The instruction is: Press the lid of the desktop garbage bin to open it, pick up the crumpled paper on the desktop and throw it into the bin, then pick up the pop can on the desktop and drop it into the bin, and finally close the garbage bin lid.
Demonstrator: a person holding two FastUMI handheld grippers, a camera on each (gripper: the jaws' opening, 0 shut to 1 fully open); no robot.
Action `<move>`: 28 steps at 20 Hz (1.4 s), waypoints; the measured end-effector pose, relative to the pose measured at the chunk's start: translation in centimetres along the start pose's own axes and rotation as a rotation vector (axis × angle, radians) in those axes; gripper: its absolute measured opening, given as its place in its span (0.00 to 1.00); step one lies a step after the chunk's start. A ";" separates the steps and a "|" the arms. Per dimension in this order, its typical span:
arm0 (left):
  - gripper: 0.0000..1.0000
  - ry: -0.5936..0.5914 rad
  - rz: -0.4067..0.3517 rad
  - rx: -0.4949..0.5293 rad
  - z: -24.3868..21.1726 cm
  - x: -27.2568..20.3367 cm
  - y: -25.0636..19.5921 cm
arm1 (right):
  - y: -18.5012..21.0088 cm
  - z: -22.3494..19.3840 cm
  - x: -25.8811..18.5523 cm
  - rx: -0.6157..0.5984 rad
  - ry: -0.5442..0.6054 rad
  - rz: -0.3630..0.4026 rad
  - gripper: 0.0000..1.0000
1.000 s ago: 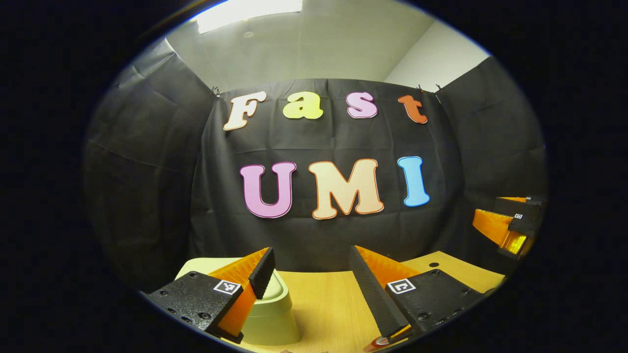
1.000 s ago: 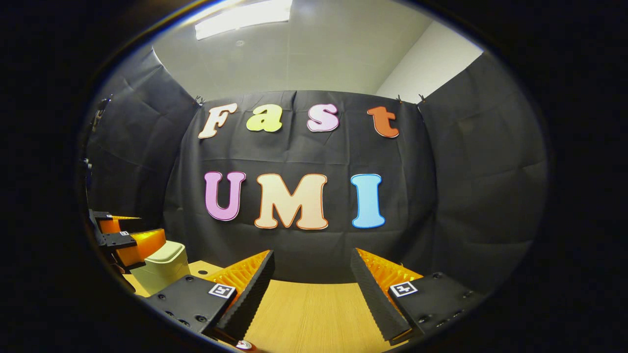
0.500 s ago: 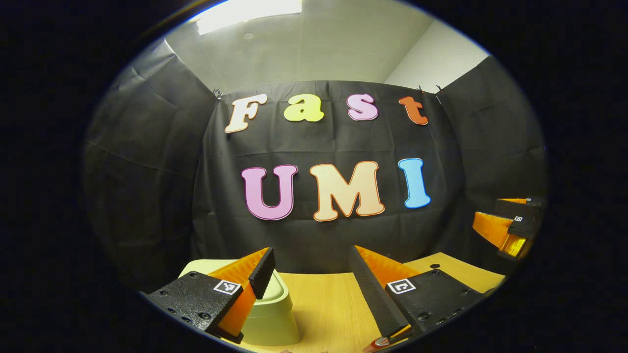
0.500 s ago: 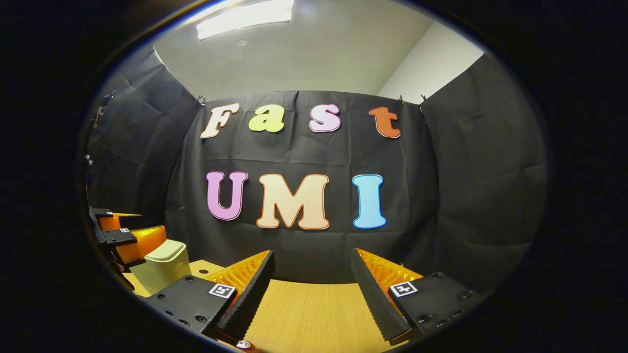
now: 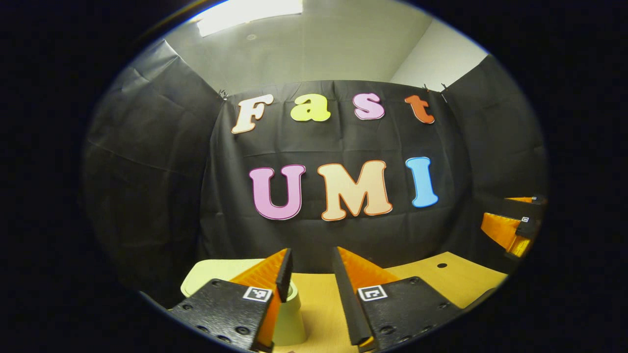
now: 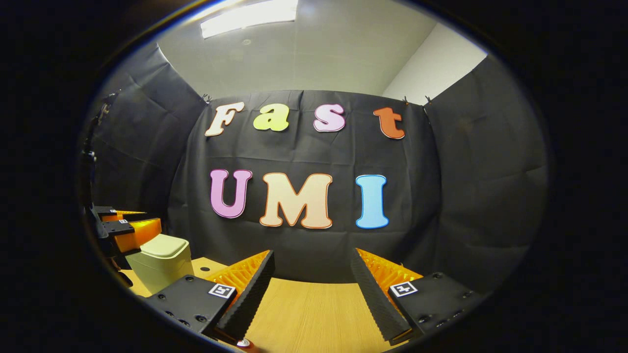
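Hovering above the garbage bin (image 5: 287, 314) near the tabletop's (image 5: 456, 282) left edge, the left gripper (image 5: 311, 267) has its fingers narrowed but grasping nothing. The lid (image 6: 163, 244) looks closed, so every step seems left. The right gripper (image 6: 312, 274) is spread, empty.

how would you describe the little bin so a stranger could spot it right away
Start at the light wooden table before the black cloth wall. At its left end stands the pale green plastic bin, lid shut, just beneath the left gripper. It is the one boxy, pale thing there.
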State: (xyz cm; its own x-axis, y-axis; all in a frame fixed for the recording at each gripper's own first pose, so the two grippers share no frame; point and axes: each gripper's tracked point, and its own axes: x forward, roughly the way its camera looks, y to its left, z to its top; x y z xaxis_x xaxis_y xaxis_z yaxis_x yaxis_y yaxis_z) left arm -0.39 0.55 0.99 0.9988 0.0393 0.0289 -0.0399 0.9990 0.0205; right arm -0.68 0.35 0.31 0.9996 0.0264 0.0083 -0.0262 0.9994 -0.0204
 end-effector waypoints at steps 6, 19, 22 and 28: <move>0.12 0.020 0.094 -0.026 -0.8 0.5 3.8 | 0.6 -0.2 0.2 -0.003 0.012 0.004 0.98; 0.00 0.167 0.208 -0.054 -7.4 2.3 11.3 | 2.7 -2.5 0.1 -0.028 0.074 0.019 1.00; 0.00 0.209 0.208 -0.072 -9.1 3.0 11.6 | 2.7 -2.8 0.0 -0.038 0.085 0.008 1.00; 0.00 0.255 0.193 -0.089 -10.6 2.9 11.9 | 2.1 -3.6 -0.3 -0.048 0.112 -0.014 1.00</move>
State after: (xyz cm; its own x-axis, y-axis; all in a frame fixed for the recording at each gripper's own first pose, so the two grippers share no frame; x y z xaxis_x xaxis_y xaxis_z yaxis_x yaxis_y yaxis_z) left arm 2.38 12.80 -9.29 0.9484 0.2205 -0.2279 -0.2374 0.9702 -0.0492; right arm -1.02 2.41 -3.33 0.9947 0.0070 -0.1027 -0.0142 0.9975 -0.0693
